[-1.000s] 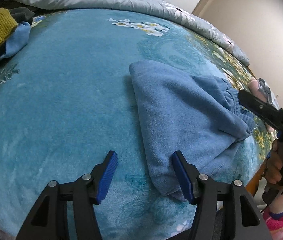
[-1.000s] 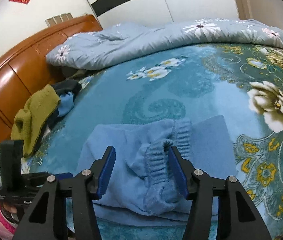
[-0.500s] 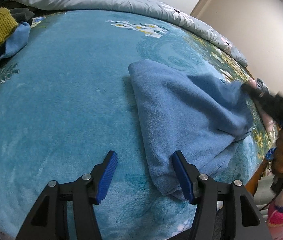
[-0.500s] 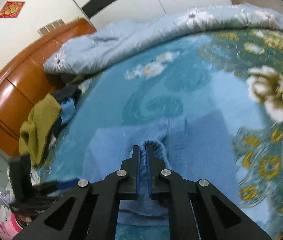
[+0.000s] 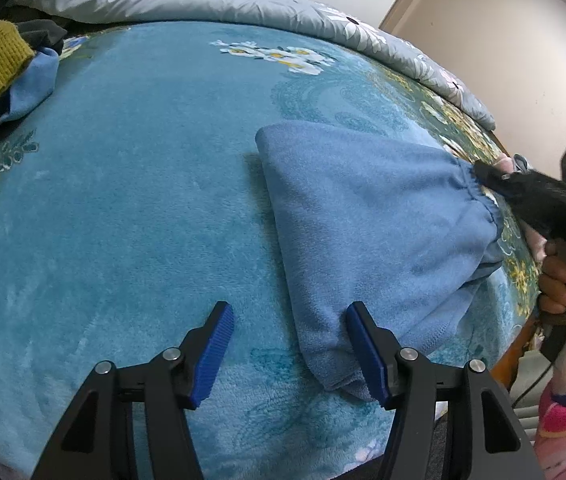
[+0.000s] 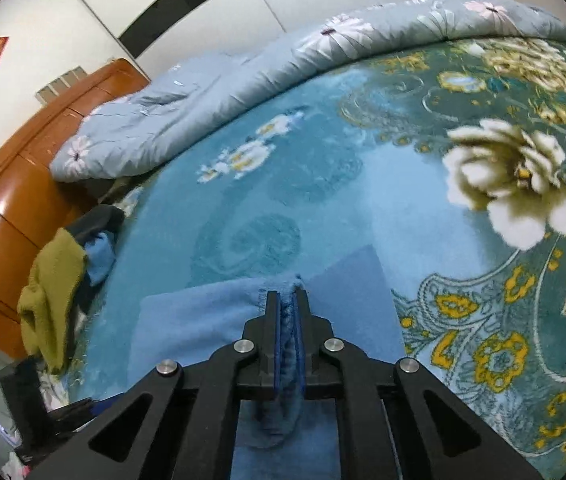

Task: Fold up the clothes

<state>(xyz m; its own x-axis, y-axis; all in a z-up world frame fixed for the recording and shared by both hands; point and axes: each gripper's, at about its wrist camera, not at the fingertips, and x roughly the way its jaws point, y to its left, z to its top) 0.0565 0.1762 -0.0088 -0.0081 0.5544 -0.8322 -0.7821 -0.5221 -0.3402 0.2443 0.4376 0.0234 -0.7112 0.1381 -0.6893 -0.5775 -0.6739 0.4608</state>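
Observation:
A blue fleece garment [image 5: 367, 232] lies folded on the teal flowered blanket [image 5: 131, 208]. My left gripper [image 5: 289, 350] is open, low over the blanket, with its right finger [image 5: 363, 344] at the garment's near corner. My right gripper [image 6: 287, 312] is shut on the garment's elastic waistband and lifts that edge off the bed; it also shows in the left wrist view [image 5: 487, 178], at the garment's far right edge. In the right wrist view the garment [image 6: 195, 320] spreads to the left, with a lower layer [image 6: 351, 280] on the right.
A pile of clothes, olive-yellow knit [image 6: 49, 292] and pale blue [image 5: 31, 80], sits at the bed's edge by the wooden headboard [image 6: 11, 200]. A grey flowered quilt [image 6: 283, 64] is bunched along the far side. A wall stands beyond the bed's right edge.
My right gripper closed on the waistband and raised it, pulling the garment's right edge taut. My left gripper stayed open in place.

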